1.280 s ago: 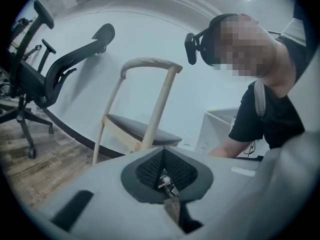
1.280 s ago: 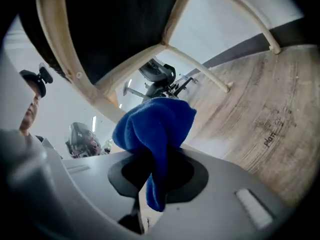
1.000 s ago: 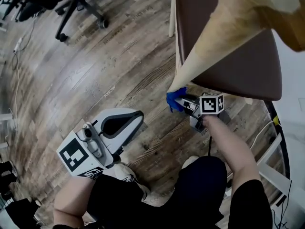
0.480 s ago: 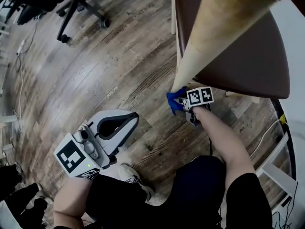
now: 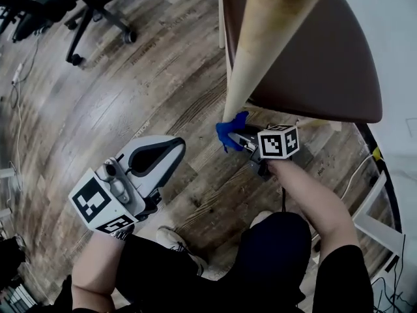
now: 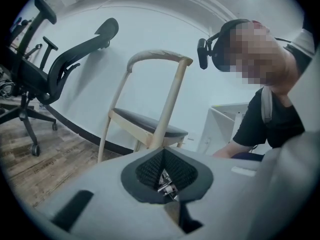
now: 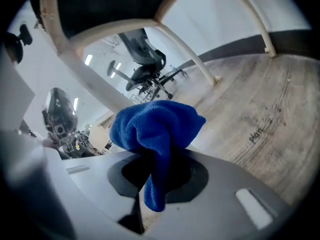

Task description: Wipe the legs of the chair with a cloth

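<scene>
Pushed a little farther out since half a second ago, the right claw (image 5: 240, 136) stays clenched on a blue cloth (image 5: 229, 132). The cloth is bunched just ahead of its jaws and touches the pale leg (image 5: 257, 44) near its foot. A brown seat (image 5: 313, 57) hangs above that claw. The left claw (image 5: 174, 152), clenched on nothing, hovers over the wood floor (image 5: 98, 103), well apart to the right claw's left.
</scene>
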